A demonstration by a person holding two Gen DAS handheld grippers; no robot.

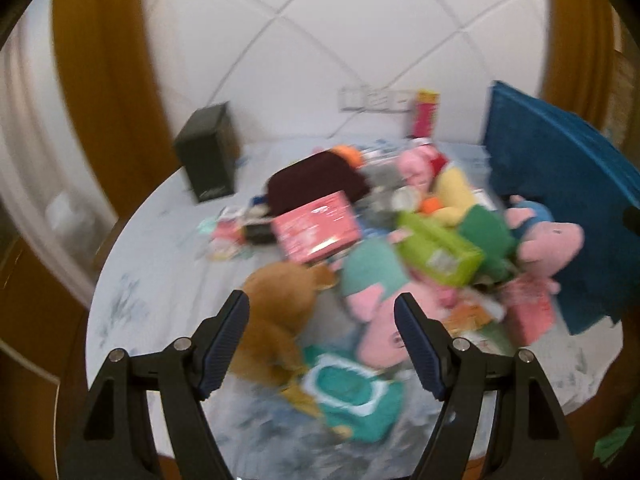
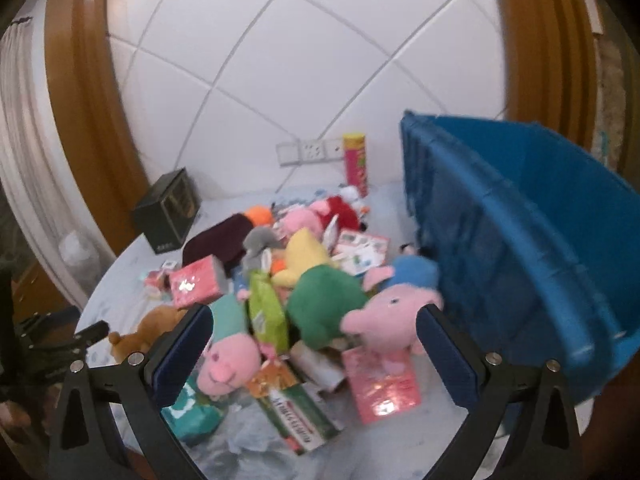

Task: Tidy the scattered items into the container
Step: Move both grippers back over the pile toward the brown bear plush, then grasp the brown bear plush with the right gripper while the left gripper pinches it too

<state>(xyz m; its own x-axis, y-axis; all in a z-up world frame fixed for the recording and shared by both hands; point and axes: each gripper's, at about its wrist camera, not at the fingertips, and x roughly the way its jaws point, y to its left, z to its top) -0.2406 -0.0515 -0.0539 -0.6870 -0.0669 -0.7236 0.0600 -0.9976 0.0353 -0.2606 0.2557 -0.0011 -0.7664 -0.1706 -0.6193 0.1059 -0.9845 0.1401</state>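
Observation:
A heap of plush toys and boxes lies on a round table (image 1: 132,280) with a pale cloth. A blue bin (image 1: 560,200) (image 2: 520,240) stands at the heap's right side, tilted toward it. My left gripper (image 1: 321,298) hangs open above a brown bear plush (image 1: 276,308) and a pink pig plush in a teal dress (image 1: 372,280), holding nothing. My right gripper (image 2: 313,312) is open too, above a green plush (image 2: 324,304) and a pig plush in blue (image 2: 392,312). The left wrist view is blurred.
A pink box (image 1: 316,228) (image 2: 196,284), a green packet (image 1: 440,252), a teal wipes pack (image 1: 352,392) and a flat pink pack (image 2: 380,384) lie in the heap. A black box (image 2: 168,208) and a pink can (image 2: 356,160) stand by the tiled wall.

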